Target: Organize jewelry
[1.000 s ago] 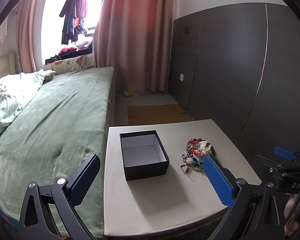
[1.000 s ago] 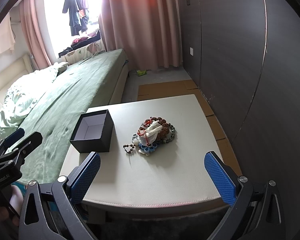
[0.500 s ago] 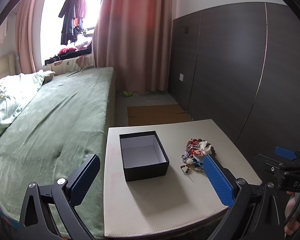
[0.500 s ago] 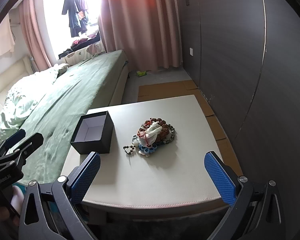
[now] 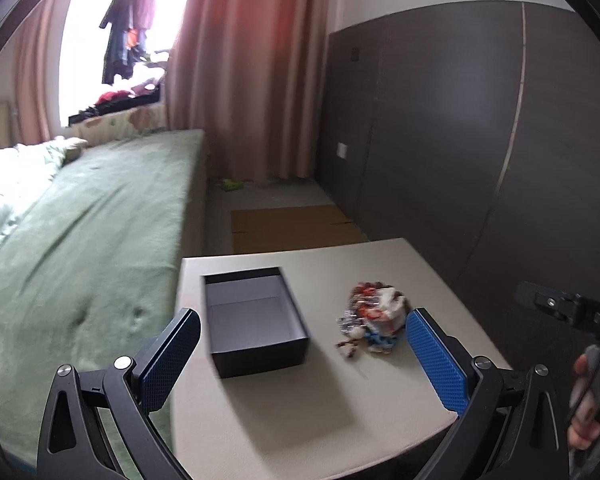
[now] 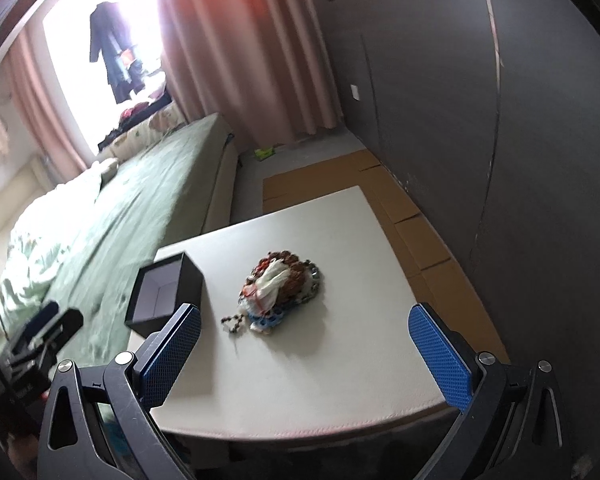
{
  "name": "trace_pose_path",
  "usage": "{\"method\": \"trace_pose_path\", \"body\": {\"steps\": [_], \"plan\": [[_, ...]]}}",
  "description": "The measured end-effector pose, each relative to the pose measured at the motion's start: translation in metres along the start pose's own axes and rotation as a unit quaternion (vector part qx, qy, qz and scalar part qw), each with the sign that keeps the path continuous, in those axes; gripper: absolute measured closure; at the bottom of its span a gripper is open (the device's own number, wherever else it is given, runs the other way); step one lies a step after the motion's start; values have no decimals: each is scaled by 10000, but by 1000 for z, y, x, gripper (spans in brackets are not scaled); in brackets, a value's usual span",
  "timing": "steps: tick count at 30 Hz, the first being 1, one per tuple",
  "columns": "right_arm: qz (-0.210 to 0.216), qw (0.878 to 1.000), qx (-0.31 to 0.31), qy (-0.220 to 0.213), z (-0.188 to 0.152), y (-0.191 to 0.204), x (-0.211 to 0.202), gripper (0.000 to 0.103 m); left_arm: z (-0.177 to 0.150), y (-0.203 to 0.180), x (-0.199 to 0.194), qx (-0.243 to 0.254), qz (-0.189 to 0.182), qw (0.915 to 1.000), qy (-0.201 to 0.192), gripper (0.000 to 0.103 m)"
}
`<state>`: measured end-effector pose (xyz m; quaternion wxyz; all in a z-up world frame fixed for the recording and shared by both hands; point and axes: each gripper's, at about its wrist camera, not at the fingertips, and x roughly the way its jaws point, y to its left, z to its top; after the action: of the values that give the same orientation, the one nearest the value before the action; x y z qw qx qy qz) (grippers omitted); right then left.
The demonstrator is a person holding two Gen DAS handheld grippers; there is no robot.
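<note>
Black skeletal gripper frames, silver screws, 2 blue textured pads (image 5: 436, 356) on each.

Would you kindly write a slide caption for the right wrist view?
Open right gripper faces a heap of beaded jewelry beside an empty black box on a white table.

A jewelry heap (image 6: 280, 290) lies beside an empty black box (image 6: 166, 294) on the table (image 6: 340, 360).

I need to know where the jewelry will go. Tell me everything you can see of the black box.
The black box is a rectangular, lidless container, seemingly card, with dark outer walls and a pale grey lining. It sits upright and open on the beige table, near the edge beside the bed, apart from the jewelry pile. What shows of its inside holds nothing. No fingers touch it.
</note>
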<state>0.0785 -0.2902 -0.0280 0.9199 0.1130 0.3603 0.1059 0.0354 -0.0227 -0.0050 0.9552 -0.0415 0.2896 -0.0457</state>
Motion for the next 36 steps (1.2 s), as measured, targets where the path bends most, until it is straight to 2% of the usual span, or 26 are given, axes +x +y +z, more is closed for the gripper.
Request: {"method": "trace_pose_path", "body": {"steps": [3, 6, 11, 17, 23, 26, 30, 34, 36], "plan": [[38, 9994, 272, 192, 5, -13, 12, 0, 3, -13, 17, 193, -130, 9997, 42, 2], [191, 9984, 501, 183, 11, -23, 17, 0, 4, -24, 35, 339, -188, 9991, 171, 8], [151, 9963, 783, 317, 19, -37, 35, 0, 10, -34, 64, 336, -532, 9970, 450, 27], [660, 9873, 1313, 599, 35, -51, 55, 0, 19, -42, 87, 181, -785, 9945, 669, 38], [621, 9843, 1502, 685, 60, -49, 65, 0, 26, -57, 111, 406, -989, 9896, 965, 55], [617, 9852, 1419, 735, 77, -44, 70, 0, 30, -63, 124, 459, -1071, 9870, 1110, 56], [528, 9879, 1327, 601, 99, -36, 73, 0, 34, -66, 148, 280, -1299, 9806, 1442, 58], [634, 9867, 1390, 550, 89, -42, 84, 0, 30, -70, 166, 278, -1323, 9775, 1617, 62], [573, 9840, 1496, 774, 76, -49, 98, 0, 27, -71, 174, 288, -1339, 9761, 1685, 64]]}}
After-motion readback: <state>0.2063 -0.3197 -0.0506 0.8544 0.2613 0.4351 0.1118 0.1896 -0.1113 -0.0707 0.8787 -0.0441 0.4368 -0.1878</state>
